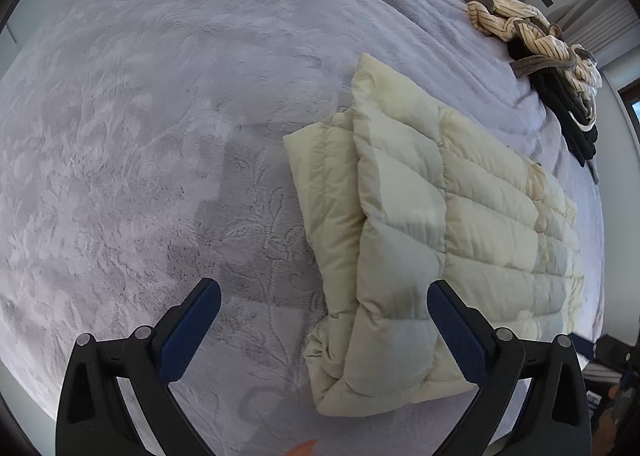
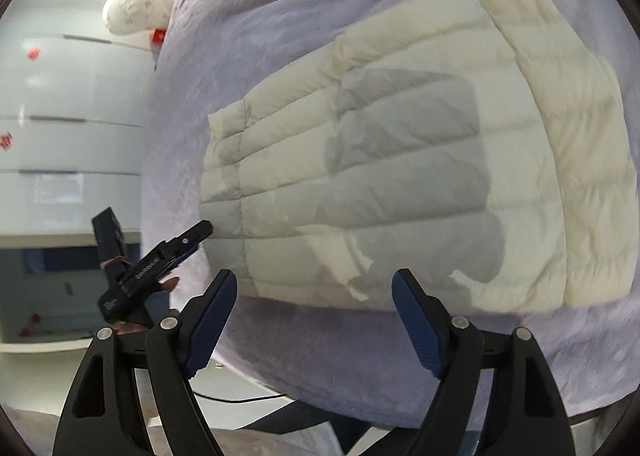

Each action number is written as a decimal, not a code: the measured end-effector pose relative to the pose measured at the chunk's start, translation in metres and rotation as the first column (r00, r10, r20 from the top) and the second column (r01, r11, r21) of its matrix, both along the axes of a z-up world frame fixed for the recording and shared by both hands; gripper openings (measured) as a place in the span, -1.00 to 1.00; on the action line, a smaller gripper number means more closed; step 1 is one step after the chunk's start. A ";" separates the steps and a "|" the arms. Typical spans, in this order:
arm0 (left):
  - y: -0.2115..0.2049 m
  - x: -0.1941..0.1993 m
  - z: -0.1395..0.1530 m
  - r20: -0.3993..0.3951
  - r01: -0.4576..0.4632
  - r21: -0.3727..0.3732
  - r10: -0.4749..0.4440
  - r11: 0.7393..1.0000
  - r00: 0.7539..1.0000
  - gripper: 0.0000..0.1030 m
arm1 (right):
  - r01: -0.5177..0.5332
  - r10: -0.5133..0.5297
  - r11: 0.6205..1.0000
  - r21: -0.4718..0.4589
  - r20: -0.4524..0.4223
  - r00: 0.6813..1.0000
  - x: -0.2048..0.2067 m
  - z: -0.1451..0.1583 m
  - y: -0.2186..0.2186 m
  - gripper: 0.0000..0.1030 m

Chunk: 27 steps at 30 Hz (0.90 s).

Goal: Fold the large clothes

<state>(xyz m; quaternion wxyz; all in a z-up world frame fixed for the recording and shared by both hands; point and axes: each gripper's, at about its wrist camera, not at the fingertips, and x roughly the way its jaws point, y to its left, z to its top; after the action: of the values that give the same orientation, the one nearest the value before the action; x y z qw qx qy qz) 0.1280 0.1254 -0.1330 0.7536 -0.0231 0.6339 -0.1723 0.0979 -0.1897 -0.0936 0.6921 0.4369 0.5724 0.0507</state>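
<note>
A cream quilted puffer jacket lies folded into a thick rectangle on the lilac plush blanket of a bed. My left gripper hangs open above the jacket's near left corner; its right finger is over the padding and its left finger is over bare blanket, neither pressing. In the right wrist view the same jacket fills the middle. My right gripper stands open above the jacket's near edge with nothing between its pads. The left gripper shows at that jacket's left end.
A heap of striped cream and black clothes sits at the bed's far right edge. A white pillow lies at the bed's end beside white drawers. The bed edge drops off just below the right gripper.
</note>
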 end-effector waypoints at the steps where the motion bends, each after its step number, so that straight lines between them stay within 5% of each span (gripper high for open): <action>1: 0.000 0.001 -0.001 0.000 0.000 -0.001 0.000 1.000 1.000 1.00 | -0.018 0.019 0.999 -0.044 0.001 1.000 0.006 0.003 0.002 0.61; 5: 0.008 0.008 -0.005 -0.014 -0.018 -0.036 0.018 0.999 1.000 1.00 | -0.100 0.110 0.969 -0.225 0.035 0.993 0.016 0.016 0.013 1.00; 8: 0.016 0.015 -0.013 -0.044 -0.038 -0.084 0.034 0.996 0.998 1.00 | -0.146 0.167 0.926 -0.347 0.031 0.985 0.026 0.016 0.019 1.00; 12: 0.027 0.029 -0.023 -0.065 -0.067 -0.158 0.057 0.985 0.996 1.00 | -0.118 0.135 0.930 -0.349 0.027 0.990 0.038 0.006 0.011 0.99; 13: 0.029 0.033 -0.027 -0.086 -0.069 -0.200 0.053 0.977 0.995 1.00 | -0.108 0.124 0.930 -0.350 0.022 0.992 0.039 0.003 0.008 0.90; 15: 0.030 0.042 -0.038 -0.140 -0.067 -0.292 0.027 0.954 0.990 1.00 | -0.095 0.105 0.933 -0.347 0.009 0.994 0.043 -0.004 0.006 0.24; 16: 0.028 0.046 -0.043 -0.165 -0.062 -0.332 0.007 0.941 0.986 1.00 | -0.097 0.100 0.934 -0.345 -0.010 0.995 0.046 -0.010 0.005 -0.46; 17: 0.024 0.048 -0.049 -0.185 -0.050 -0.362 -0.019 0.931 0.983 1.00 | -0.097 0.094 0.935 -0.341 -0.025 0.995 0.047 -0.015 0.003 -0.74; 25: -0.035 0.045 -0.075 -0.218 0.108 -0.439 -0.223 0.892 0.950 1.00 | -0.113 0.103 0.944 -0.310 -0.047 0.994 0.051 -0.054 0.003 -0.79; 27: -0.047 0.043 -0.075 -0.205 0.145 -0.441 -0.257 0.886 0.944 0.71 | -0.105 0.096 0.952 -0.288 -0.045 0.994 0.050 -0.062 0.002 -0.79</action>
<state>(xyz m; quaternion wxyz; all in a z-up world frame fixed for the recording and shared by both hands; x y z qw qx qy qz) 0.1714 0.0782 -0.2080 0.6200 -0.1402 0.6732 -0.3778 0.1475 -0.1878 -0.1559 0.7362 0.3019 0.6057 -0.0054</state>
